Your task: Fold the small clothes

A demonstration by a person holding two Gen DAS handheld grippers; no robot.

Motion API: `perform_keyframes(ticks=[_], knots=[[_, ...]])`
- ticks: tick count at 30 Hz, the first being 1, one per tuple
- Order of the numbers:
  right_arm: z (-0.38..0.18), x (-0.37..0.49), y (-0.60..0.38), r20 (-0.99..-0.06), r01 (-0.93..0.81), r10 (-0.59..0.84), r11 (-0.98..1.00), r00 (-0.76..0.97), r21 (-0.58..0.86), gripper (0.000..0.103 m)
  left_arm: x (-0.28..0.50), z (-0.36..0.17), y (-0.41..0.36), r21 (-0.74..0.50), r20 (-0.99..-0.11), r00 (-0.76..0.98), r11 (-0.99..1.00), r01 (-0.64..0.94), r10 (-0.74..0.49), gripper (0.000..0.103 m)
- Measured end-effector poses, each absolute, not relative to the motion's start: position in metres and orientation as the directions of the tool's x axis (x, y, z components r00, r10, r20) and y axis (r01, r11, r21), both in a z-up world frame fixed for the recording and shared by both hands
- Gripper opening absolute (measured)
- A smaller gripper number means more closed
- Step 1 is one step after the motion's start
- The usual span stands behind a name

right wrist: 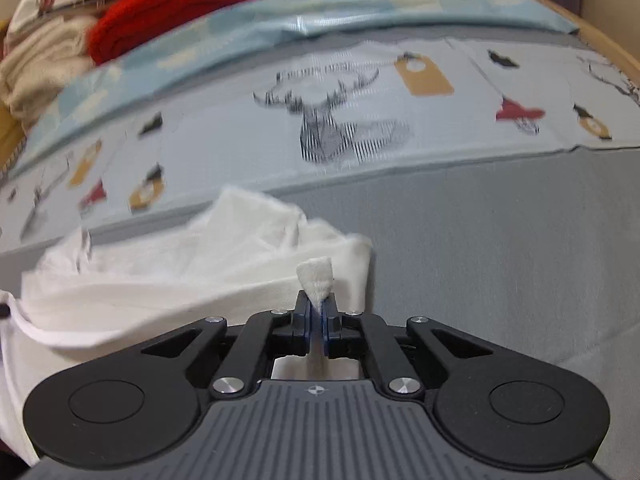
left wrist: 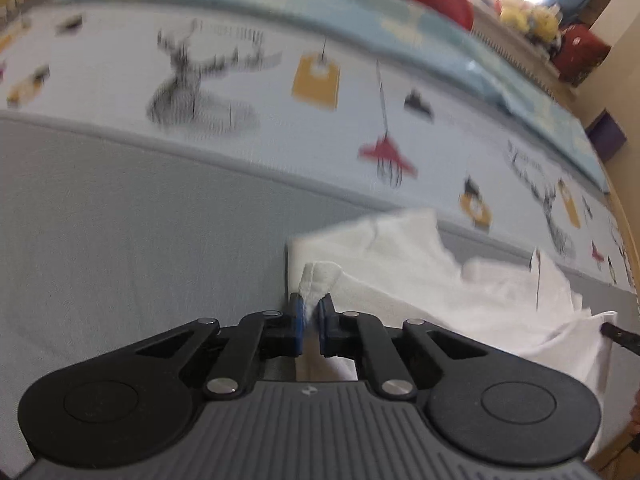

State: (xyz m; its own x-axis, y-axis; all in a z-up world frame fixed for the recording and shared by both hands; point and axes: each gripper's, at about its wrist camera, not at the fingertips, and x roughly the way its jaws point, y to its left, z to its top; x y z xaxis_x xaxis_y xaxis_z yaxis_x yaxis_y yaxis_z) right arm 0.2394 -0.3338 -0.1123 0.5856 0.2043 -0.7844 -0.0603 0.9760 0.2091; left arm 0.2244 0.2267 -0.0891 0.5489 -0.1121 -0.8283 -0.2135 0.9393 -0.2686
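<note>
white garment (left wrist: 400,272) soft matt cloth; grey sheet (right wrist: 500,232) smooth matt fabric.

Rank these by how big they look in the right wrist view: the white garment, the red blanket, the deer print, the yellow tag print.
1. white garment, nearest the camera, so its lead is partly nearness
2. red blanket
3. deer print
4. yellow tag print

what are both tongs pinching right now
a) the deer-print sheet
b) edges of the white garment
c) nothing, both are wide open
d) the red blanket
b: the left tongs and the right tongs are each shut on a bunched bit of the white garment, which stretches between them over the grey bed cover.
</note>
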Motion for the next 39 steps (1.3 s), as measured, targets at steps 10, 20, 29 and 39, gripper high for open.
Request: perform_keyframes(ticks=[10, 20, 29, 39], knots=[[-0.076, 0.258, -0.331, -0.603, 0.073, 0.098, 0.965, 0.792, 0.253, 0.004, 0.252, -0.064, 0.213, -0.219, -0.694, 0.72, 0.952, -0.214, 0.002, 0.007], [-0.093, 0.277, -0.313, -0.704, 0.137, 0.051, 0.969, 0.709, 0.208, 0.043, 0.261, -0.105, 0.219, -0.258, -0.873, 0.468, 0.943, -0.208, -0.136, 0.028], [-0.11, 0.231, -0.332, -0.844, 0.074, 0.148, 0.973, 0.515, 0.217, 0.043, 0.214, -0.113, 0.222, -0.271, -0.919, 0.324, 0.957, -0.103, -0.225, 0.038], [-0.126, 0.177, -0.328, -0.937, -0.036, 0.17, 0.985, 0.307, 0.167, 0.044, 0.172, -0.122, 0.207, -0.24, -0.947, 0.209, 0.97, 0.048, -0.244, 0.006]])
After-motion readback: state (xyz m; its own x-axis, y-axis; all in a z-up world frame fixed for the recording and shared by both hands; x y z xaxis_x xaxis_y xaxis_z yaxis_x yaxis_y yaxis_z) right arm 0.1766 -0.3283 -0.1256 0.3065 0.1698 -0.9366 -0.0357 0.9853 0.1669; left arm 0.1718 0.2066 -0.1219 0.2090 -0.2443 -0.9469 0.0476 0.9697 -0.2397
